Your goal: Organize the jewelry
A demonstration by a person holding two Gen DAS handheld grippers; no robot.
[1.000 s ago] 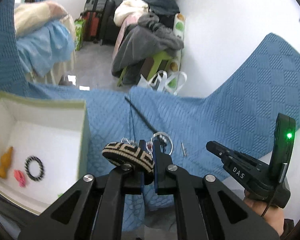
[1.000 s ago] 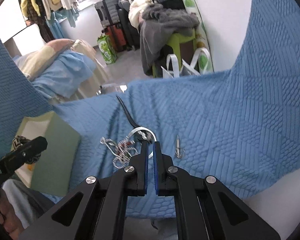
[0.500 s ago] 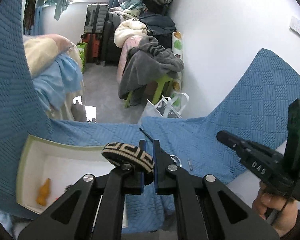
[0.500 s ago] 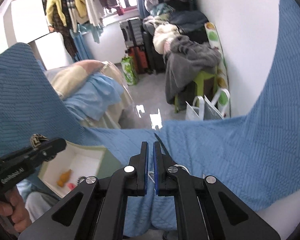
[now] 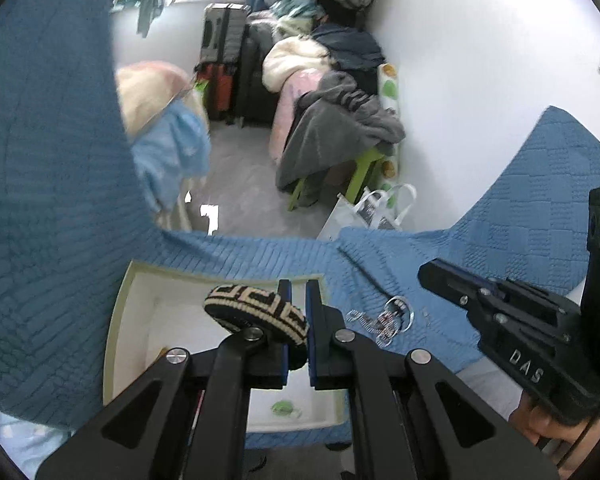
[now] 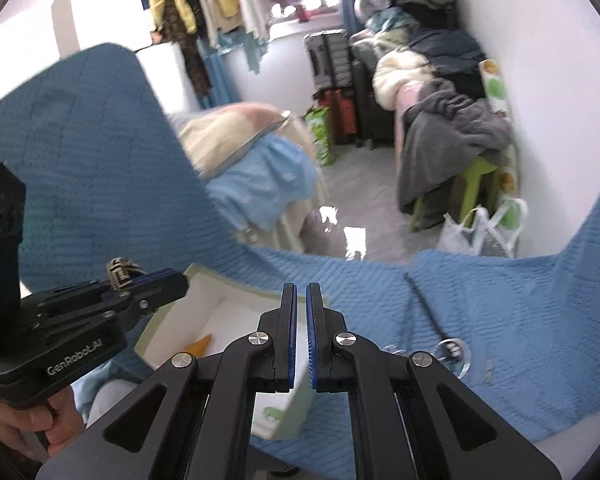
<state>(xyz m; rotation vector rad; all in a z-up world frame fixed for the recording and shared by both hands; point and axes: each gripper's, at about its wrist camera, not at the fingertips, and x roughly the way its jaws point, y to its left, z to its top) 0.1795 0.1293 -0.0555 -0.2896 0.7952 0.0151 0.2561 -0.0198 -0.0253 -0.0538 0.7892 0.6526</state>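
My left gripper (image 5: pixel 296 292) is shut on a black-and-beige patterned woven bracelet (image 5: pixel 256 314) and holds it above the open white box (image 5: pixel 118 320). The bracelet also shows in the right wrist view (image 6: pixel 121 271), in the left gripper (image 6: pixel 180 280). My right gripper (image 6: pixel 301 296) is shut and empty, raised above the box's right edge (image 6: pixel 300 412); it shows in the left wrist view (image 5: pixel 424 274). A silver ring and chain tangle (image 5: pixel 384 318) lies on the blue quilt (image 5: pixel 520 232). An orange trinket (image 6: pixel 198 346) lies in the box.
A thin black hairpin (image 6: pixel 426 308) lies on the quilt near the ring (image 6: pixel 454 354). A green item (image 5: pixel 282 407) sits in the box's near corner. Beyond the bed edge are a white bag (image 5: pixel 370 214), a green stool with clothes (image 5: pixel 340 140) and suitcases (image 5: pixel 224 76).
Both grippers rose from the quilt and swung left. The left one now carries the bracelet over the box; the right one left the ring on the quilt.
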